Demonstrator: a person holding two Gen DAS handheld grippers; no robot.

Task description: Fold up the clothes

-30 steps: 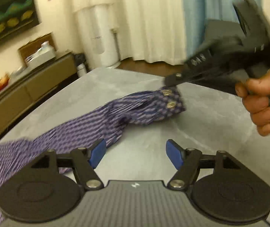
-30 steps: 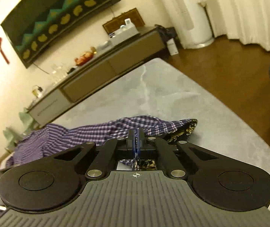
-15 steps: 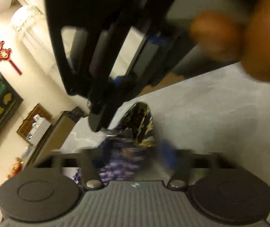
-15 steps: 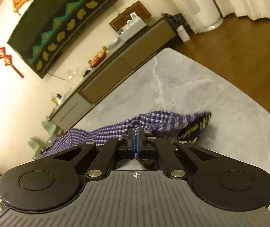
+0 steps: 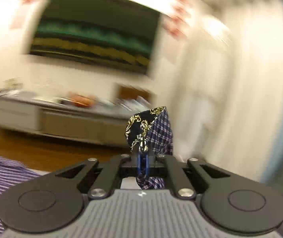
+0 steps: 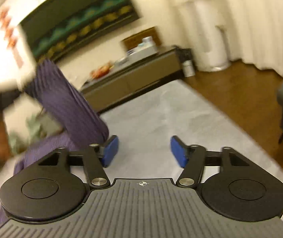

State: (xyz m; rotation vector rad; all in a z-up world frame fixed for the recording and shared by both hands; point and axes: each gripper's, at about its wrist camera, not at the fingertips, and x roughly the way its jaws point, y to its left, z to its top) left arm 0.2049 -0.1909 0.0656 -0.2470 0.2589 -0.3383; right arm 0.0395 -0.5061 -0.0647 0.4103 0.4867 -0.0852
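Your left gripper (image 5: 143,163) is pinched tight on the cuff (image 5: 150,131) of the purple checked shirt (image 6: 70,107): its 2 blue pads (image 5: 140,163) are pressed together with fabric between them, and the cuff stands up just ahead of the tips. That cuff is folded so you see 2 faces, a black lining printed with a gold floral pattern on the left and a thin blue-and-white plaid weave on the right. More of the same cloth hangs below the tips, and a broad striped-looking purple stretch lies low to the left of the gripper body. Your right gripper (image 6: 144,151) holds nothing; its jaws are spread wide, the 2 flat blue pads (image 6: 110,150) well apart over bare tabletop. The sleeve rises as a soft, rumpled tube up and to the left of that gripper, its lower bend just beside the left pad; whether it touches the pad you cannot tell. The grey table (image 6: 161,115) ahead has a smooth, marbled stone look with a rounded far corner. Beyond it a long low sideboard (image 6: 133,77) carries small cluttered items, too blurred to name.
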